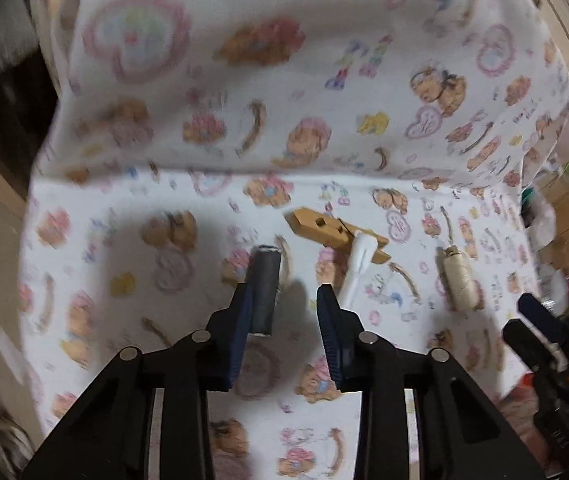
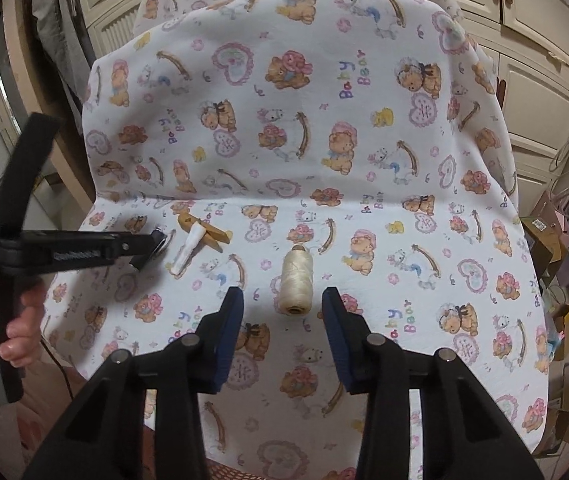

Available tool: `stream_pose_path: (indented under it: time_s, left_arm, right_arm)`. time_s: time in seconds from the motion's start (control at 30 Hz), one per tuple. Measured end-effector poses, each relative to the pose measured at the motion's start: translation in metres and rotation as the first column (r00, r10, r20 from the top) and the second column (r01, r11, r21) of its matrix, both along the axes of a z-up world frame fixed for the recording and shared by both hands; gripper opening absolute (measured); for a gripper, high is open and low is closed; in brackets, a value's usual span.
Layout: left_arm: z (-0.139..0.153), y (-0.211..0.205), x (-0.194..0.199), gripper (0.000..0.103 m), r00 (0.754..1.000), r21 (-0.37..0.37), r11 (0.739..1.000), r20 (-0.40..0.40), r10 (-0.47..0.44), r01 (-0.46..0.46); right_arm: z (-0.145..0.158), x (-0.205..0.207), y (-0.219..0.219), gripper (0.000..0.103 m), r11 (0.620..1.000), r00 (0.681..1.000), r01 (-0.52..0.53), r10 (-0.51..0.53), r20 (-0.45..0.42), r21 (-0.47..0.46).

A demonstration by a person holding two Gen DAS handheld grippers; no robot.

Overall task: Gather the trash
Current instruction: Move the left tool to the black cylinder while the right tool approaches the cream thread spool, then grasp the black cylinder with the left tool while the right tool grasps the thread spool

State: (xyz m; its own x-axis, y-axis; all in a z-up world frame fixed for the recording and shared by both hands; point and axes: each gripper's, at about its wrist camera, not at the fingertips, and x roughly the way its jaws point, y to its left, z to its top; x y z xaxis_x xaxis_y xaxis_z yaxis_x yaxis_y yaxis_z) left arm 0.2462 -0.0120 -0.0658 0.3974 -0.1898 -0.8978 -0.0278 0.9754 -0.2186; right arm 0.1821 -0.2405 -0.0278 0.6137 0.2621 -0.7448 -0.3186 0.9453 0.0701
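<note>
On a seat covered with a teddy-bear print cloth (image 2: pixel 324 152) lie a grey thread spool (image 1: pixel 263 290), a wooden block (image 1: pixel 324 228), a white plastic piece (image 1: pixel 358 264) leaning across it, and a cream thread spool (image 2: pixel 295 280). My left gripper (image 1: pixel 282 300) is open, the grey spool lying against its left finger. My right gripper (image 2: pixel 282 300) is open, the cream spool just ahead between its fingertips. The cream spool also shows in the left wrist view (image 1: pixel 458 280). The left gripper also shows in the right wrist view (image 2: pixel 148 248), held over the seat's left side.
The seat's cloth-covered backrest (image 1: pixel 244 60) rises behind the objects. Cream cabinet doors (image 2: pixel 532 40) stand behind it. Cardboard boxes, cables and clutter (image 2: pixel 564 220) lie right of the seat. The right gripper (image 1: pixel 540 328) shows at the left wrist view's right edge.
</note>
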Motion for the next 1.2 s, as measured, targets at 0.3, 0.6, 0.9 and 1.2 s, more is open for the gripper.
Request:
stream_pose_path:
  time_s: [0.3, 0.6, 0.9, 1.2]
  left_arm:
    - [0.001, 0.005, -0.002, 0.011, 0.999, 0.052, 0.998, -0.006, 0.033, -0.032]
    - [0.019, 0.009, -0.018, 0.009, 0.999, 0.042, 0.999, 0.04, 0.007, -0.009]
    - [0.021, 0.019, -0.021, 0.009, 0.999, 0.03, 0.999, 0.032, 0.02, -0.021]
    - [0.022, 0.022, -0.029, 0.009, 0.999, 0.067, 0.998, 0.032, 0.017, -0.019]
  right_arm:
    - [-0.003, 0.004, 0.0, 0.039, 1.0, 1.0, 0.007, -0.008, -0.024, -0.008]
    - [-0.016, 0.016, 0.009, 0.038, 1.0, 0.999, 0.018, -0.019, -0.051, -0.022]
    - [-0.033, 0.042, 0.009, 0.022, 0.996, 0.989, 0.091, -0.091, -0.114, -0.01]
    - [-0.035, 0.045, 0.016, 0.02, 0.994, 0.984, 0.109, -0.105, -0.146, 0.016]
